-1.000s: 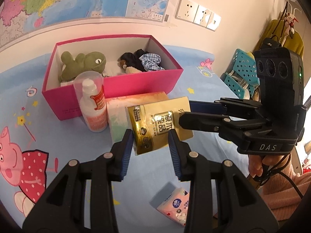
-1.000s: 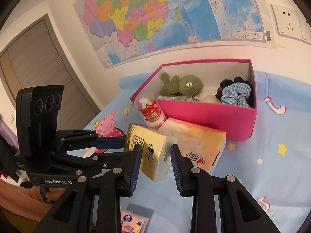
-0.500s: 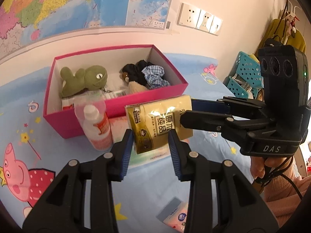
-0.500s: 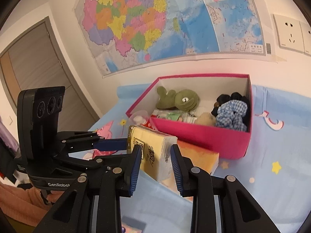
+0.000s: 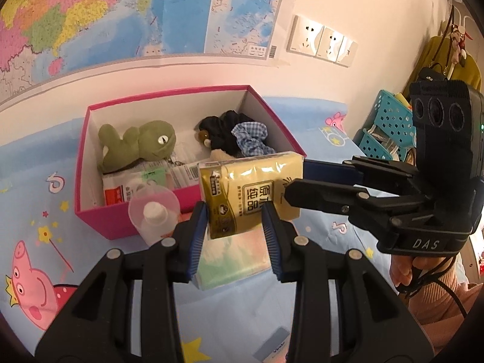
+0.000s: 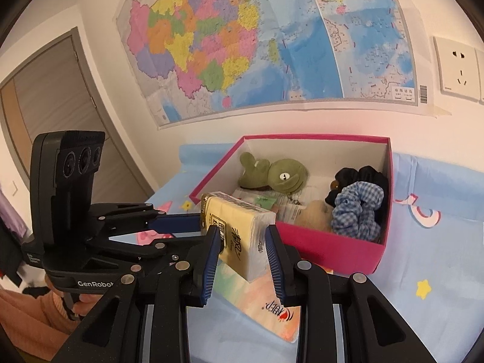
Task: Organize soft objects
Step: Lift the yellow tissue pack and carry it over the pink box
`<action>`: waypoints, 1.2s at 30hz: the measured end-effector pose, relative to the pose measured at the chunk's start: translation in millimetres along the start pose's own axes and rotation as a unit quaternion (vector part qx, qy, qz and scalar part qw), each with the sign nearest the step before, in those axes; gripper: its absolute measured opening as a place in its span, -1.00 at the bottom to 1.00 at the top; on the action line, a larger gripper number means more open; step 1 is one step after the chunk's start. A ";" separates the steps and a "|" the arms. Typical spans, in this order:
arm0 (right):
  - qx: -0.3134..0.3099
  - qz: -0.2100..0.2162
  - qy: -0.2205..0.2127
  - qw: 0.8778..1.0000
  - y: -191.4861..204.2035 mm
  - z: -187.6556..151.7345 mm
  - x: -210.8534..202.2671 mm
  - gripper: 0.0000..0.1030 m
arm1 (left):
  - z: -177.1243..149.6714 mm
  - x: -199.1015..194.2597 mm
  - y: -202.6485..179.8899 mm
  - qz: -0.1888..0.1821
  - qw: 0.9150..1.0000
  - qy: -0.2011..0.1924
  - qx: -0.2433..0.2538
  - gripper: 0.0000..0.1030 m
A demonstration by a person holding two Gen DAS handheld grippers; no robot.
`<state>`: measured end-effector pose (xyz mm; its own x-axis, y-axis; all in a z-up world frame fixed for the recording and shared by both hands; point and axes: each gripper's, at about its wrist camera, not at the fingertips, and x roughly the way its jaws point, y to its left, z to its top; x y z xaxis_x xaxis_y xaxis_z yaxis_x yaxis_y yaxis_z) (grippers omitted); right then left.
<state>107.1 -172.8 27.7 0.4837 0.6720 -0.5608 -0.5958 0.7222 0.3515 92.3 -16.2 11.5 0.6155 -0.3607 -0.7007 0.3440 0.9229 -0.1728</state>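
Observation:
A gold tissue pack (image 5: pixel 248 190) hangs in the air in front of the pink box (image 5: pixel 127 227), held from two sides. My left gripper (image 5: pixel 235 220) is shut on its lower end. My right gripper (image 6: pixel 242 242) is shut on its other end (image 6: pixel 242 227) and shows from the right in the left wrist view (image 5: pixel 290 187). The pink box (image 6: pixel 348 251) holds a green plush (image 5: pixel 142 145), a black plush, a checked scrunchie (image 6: pixel 357 208) and flat packets.
A clear-capped bottle (image 5: pixel 154 211) stands against the box front. A pastel tissue pack (image 5: pixel 233 260) lies on the blue cartoon sheet below the held pack. A small wipes packet (image 5: pixel 272 348) lies near the bottom edge. Teal baskets (image 5: pixel 384 130) stand at right. A wall map hangs behind.
Both grippers have lifted the gold tissue pack up off the sheet and toward the box. The box interior now shows more from above.

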 end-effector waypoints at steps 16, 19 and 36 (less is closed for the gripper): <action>0.000 -0.004 -0.006 1.000 -5.8 16.2 11.2 -0.39 | 16.7 8.1 11.2 0.010 1.000 -0.004 -0.003 -0.25; 0.001 -0.003 -0.006 1.000 -7.1 19.0 14.6 -0.40 | 19.5 10.0 14.6 0.013 1.000 -0.005 -0.007 -0.25; 0.008 0.002 -0.002 1.000 -13.9 25.9 29.0 -0.39 | 25.7 15.9 21.0 0.017 1.000 0.000 -0.019 -0.25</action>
<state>146.0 -159.0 26.0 0.4836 0.6760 -0.5560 -0.5876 0.7216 0.3662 127.5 -6.0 14.4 0.6271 -0.3282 -0.7064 0.2948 0.9394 -0.1747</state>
